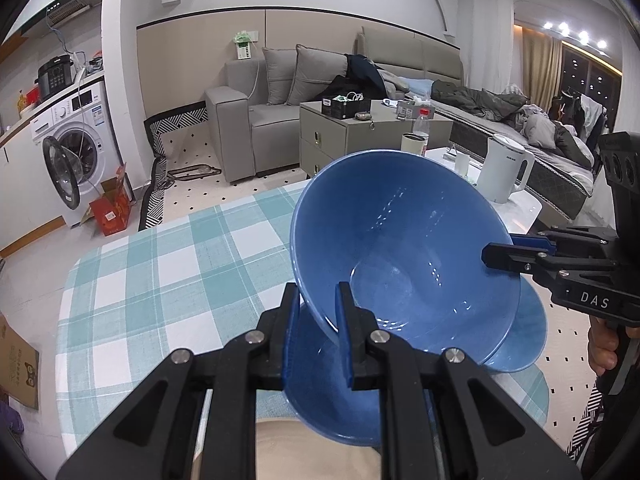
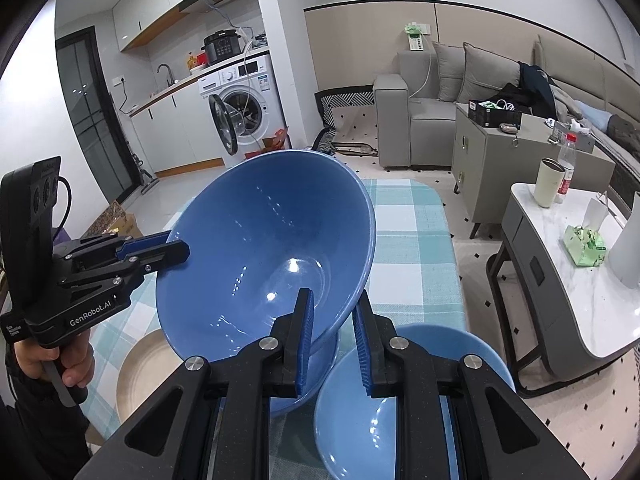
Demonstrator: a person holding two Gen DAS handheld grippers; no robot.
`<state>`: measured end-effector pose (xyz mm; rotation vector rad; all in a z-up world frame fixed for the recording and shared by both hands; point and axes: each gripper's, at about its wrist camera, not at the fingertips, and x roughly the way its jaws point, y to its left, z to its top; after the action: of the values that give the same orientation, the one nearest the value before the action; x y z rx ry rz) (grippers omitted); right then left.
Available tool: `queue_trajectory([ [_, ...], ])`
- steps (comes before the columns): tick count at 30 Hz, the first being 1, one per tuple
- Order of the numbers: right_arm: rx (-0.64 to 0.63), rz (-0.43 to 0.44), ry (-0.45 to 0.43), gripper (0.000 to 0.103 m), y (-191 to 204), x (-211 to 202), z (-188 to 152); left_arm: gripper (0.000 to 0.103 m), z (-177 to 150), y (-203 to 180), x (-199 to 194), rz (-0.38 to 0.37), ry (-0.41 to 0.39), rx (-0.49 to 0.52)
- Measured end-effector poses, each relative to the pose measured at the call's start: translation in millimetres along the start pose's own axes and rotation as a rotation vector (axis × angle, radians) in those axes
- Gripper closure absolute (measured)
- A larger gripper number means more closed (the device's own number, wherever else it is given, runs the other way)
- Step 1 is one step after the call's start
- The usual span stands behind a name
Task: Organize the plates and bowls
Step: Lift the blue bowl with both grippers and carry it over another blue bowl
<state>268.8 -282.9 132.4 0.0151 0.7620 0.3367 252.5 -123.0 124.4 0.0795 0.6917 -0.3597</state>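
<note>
I carry a large, deep, glossy blue ceramic bowl point(image 1: 404, 248) tilted in the air above the desk point(image 1: 168, 264) with its teal-and-white checked cloth, one gripper on each side of the rim. My left gripper point(image 1: 318, 330) has its jaws clamped on the near rim; my right gripper point(image 2: 334, 334) has its jaws pinched shut on the opposite edge, nothing else between them. Below wait a paler blue bowl point(image 2: 368, 420), a second blue bowl point(image 1: 336, 404) under the carried one, and a beige round plate point(image 2: 140, 376). To do this well, I judge I must keep both hands moving together so the rim does not twist out, level the bowl, centre it over a blue bowl beneath, and lower it until it nests before loosening either grip. Slick glaze could slip.
</note>
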Motion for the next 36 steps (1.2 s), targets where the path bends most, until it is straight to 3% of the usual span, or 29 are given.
queue_trajectory([
  [36,-0.038,0.01,0.13,0.082,26.9,39.8,-35.0,0.087,-46.8,13.9,17.7,0.032,0.102,-0.024],
])
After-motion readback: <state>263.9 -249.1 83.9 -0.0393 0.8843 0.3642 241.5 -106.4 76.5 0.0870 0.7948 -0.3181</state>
